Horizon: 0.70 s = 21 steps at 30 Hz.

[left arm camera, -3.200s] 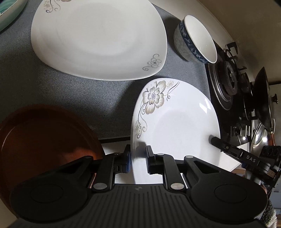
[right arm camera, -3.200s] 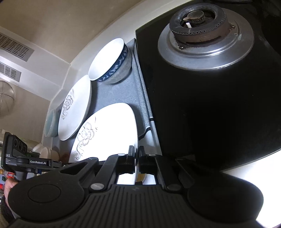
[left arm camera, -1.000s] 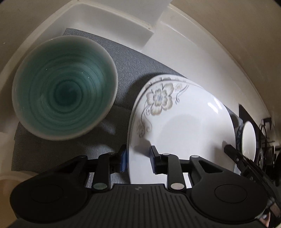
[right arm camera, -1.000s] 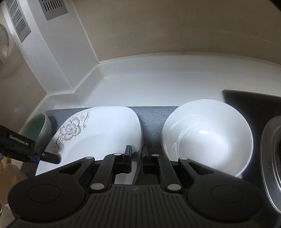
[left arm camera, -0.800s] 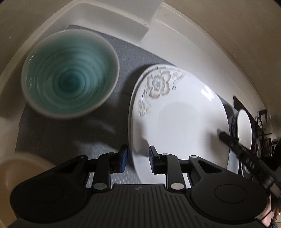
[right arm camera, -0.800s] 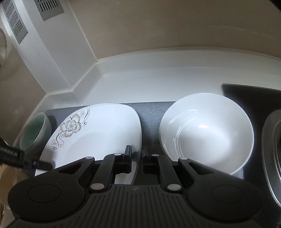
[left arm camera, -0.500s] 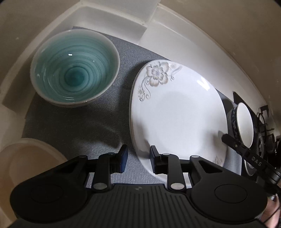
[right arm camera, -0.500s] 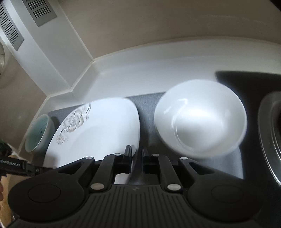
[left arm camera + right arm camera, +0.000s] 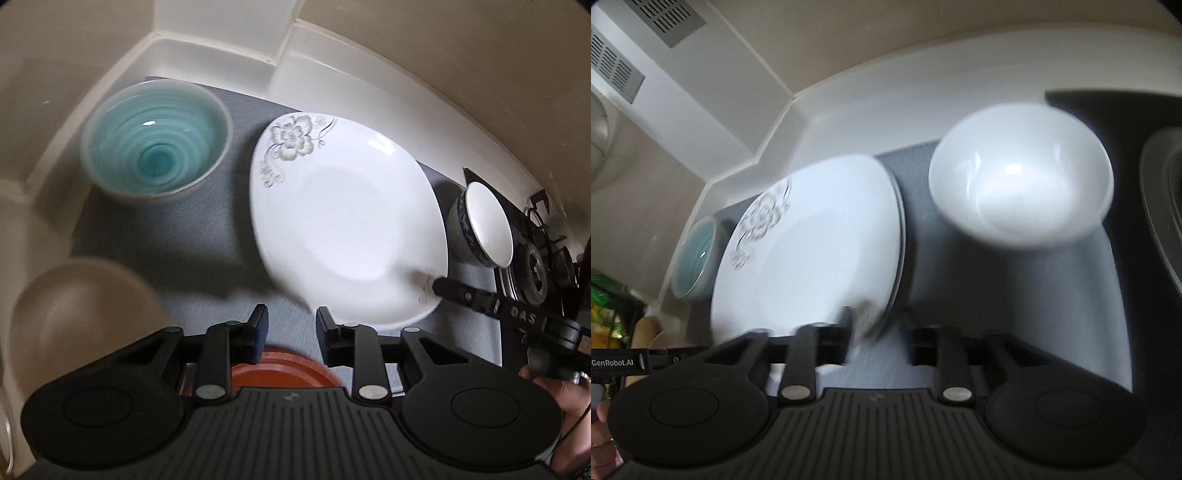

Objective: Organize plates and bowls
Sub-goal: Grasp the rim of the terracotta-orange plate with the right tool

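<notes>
Two white flowered plates lie stacked on the grey mat; the stack also shows in the right wrist view. My left gripper is open and empty, just short of the stack's near edge. My right gripper is open at the stack's right edge, blurred by motion. A teal bowl stands left of the stack. A white bowl with a blue outside stands right of it and shows in the right wrist view.
A red-brown plate lies under my left gripper. A beige bowl sits at the left. The gas stove is at the right, past the mat. The white counter's back wall runs behind the dishes.
My left gripper let go of the flowered plate on top of the larger plate and drew back. My right gripper opened and released the plate's edge.
</notes>
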Each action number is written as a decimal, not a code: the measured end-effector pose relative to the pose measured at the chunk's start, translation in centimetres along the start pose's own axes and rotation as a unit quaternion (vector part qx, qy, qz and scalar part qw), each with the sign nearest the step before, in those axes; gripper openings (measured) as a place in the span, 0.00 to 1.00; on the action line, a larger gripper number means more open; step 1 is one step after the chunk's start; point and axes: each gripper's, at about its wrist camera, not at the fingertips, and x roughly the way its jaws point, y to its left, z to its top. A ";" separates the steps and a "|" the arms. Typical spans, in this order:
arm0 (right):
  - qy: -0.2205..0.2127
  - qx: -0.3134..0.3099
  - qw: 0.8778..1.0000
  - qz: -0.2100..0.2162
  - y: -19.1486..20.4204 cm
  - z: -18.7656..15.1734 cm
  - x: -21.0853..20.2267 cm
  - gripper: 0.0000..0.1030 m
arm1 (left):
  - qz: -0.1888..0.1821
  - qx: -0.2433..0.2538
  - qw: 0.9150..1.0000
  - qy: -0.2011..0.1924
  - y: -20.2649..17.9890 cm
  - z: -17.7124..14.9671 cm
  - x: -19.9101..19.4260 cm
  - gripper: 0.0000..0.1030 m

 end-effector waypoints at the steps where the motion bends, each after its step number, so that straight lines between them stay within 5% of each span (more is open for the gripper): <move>1: 0.008 0.001 1.000 0.004 0.1 -0.8 -0.3 0.42 | 0.002 -0.005 1.000 -0.002 0.3 -0.4 -0.2 0.38; 12: 0.142 -0.114 0.981 0.070 7.1 -7.4 2.4 0.40 | 0.027 -0.010 1.000 0.014 2.4 -5.0 -2.4 0.47; 16: 0.151 -0.142 0.977 0.053 8.0 -8.0 3.2 0.09 | 0.023 -0.009 0.999 0.024 2.0 -5.5 -1.9 0.47; 21: 0.134 -0.137 0.981 0.025 6.3 -7.2 1.9 0.06 | 0.025 0.008 0.999 0.038 1.6 -6.3 -1.5 0.47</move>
